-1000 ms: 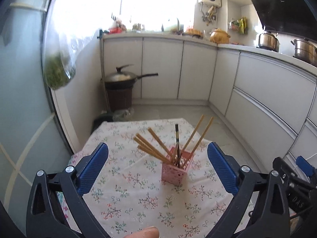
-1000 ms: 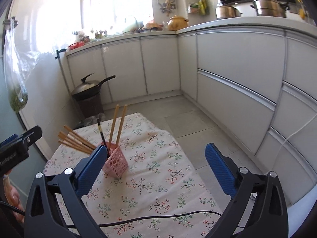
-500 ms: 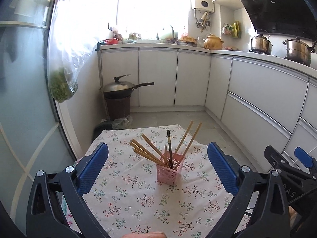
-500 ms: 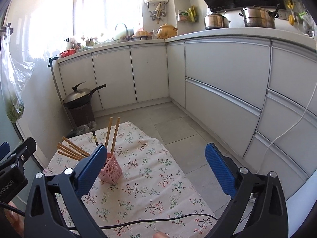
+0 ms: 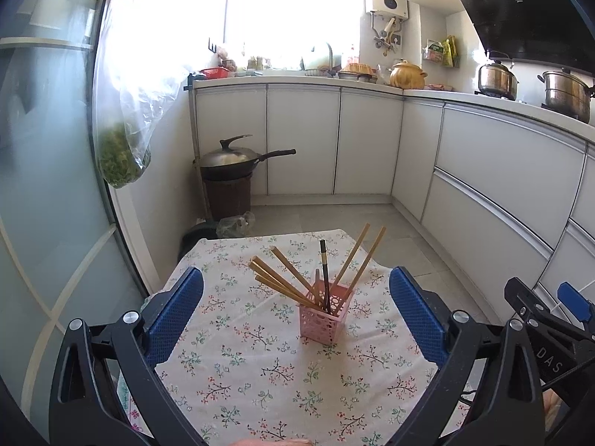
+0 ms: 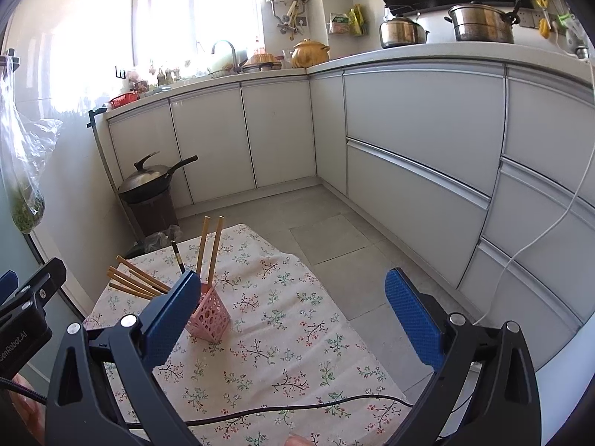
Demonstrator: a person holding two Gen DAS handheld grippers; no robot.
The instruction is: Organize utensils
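On floral tablecloth (image 5: 260, 368), pink holder (image 5: 325, 314) of chopsticks (image 5: 286, 278) (fanned), both grippers' jaws wide, empty

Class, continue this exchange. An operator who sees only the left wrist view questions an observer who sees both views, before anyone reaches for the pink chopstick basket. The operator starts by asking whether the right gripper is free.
Operator: Is the right gripper free?
Observer: Yes. The right gripper is open and holds nothing.
Operator: Is anything lying on the cloth near me that I cannot see?
Observer: A black cable lies across the near part of the tablecloth.
Operator: And to the right of the table?
Observer: A white cable hangs in front of the drawers.
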